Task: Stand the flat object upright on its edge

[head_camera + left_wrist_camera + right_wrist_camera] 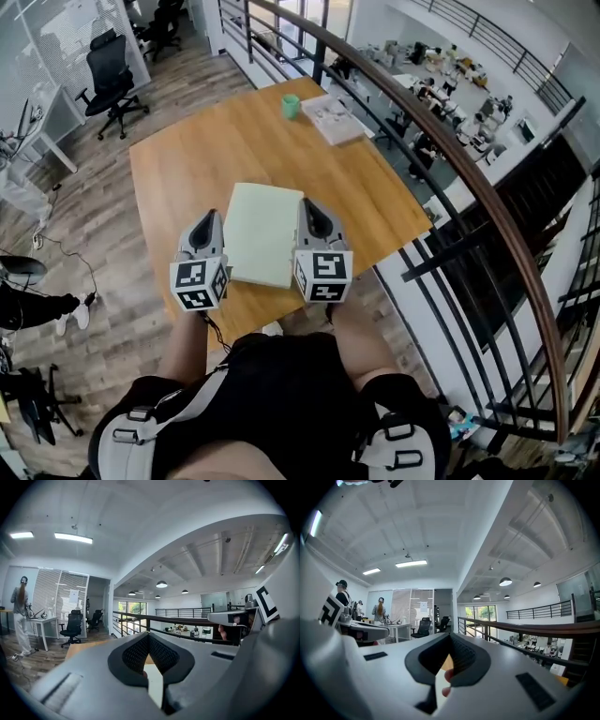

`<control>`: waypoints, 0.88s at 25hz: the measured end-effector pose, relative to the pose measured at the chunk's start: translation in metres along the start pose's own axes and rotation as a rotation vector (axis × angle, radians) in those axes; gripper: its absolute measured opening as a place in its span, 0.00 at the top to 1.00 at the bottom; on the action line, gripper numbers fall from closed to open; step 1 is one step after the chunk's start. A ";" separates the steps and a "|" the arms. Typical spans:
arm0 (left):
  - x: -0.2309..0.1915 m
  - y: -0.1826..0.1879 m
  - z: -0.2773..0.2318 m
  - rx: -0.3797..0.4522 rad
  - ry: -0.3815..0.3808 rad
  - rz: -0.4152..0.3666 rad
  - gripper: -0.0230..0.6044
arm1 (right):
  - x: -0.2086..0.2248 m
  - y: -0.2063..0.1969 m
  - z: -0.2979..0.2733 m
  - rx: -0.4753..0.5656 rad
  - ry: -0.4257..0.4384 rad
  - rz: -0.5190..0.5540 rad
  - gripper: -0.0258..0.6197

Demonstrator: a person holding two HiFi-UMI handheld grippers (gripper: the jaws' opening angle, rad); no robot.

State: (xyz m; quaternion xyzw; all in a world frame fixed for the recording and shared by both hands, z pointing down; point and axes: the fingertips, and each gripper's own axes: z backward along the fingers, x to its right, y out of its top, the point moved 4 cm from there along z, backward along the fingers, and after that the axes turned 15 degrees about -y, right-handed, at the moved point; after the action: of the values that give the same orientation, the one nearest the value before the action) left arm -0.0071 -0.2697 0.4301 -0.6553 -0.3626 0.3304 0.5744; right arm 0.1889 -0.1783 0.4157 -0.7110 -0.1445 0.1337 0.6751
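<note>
Flat object (264, 232) lying flat on the worktop (187, 159) near its front edge, not yet raised. Left gripper (210, 221) just beside its left edge, jaws clenched on nothing; right gripper (310, 206) at its right edge, likewise clenched and empty. Probably flanking it to press inward and tip it upright.

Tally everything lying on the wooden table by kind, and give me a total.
pale green flat pad: 1
green cup: 1
white flat stack, papers or a tray, unclear: 1
Total: 3
</note>
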 end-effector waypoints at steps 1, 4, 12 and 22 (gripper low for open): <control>-0.003 -0.003 -0.004 -0.010 0.006 0.003 0.97 | 0.002 -0.004 -0.004 -0.007 0.000 -0.004 0.96; -0.005 -0.011 -0.016 -0.039 0.021 0.003 0.97 | 0.012 -0.012 -0.016 -0.026 0.002 -0.015 0.96; -0.013 -0.023 -0.035 -0.118 0.089 0.022 0.97 | 0.028 -0.026 -0.055 -0.093 0.048 -0.026 0.96; -0.043 -0.064 -0.037 -0.254 0.128 0.125 0.97 | 0.025 -0.080 -0.079 -0.288 0.117 -0.053 0.95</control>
State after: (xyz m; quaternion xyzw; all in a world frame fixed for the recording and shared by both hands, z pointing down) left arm -0.0041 -0.3203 0.4990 -0.7638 -0.3227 0.2743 0.4870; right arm 0.2405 -0.2379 0.5002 -0.8029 -0.1411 0.0520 0.5768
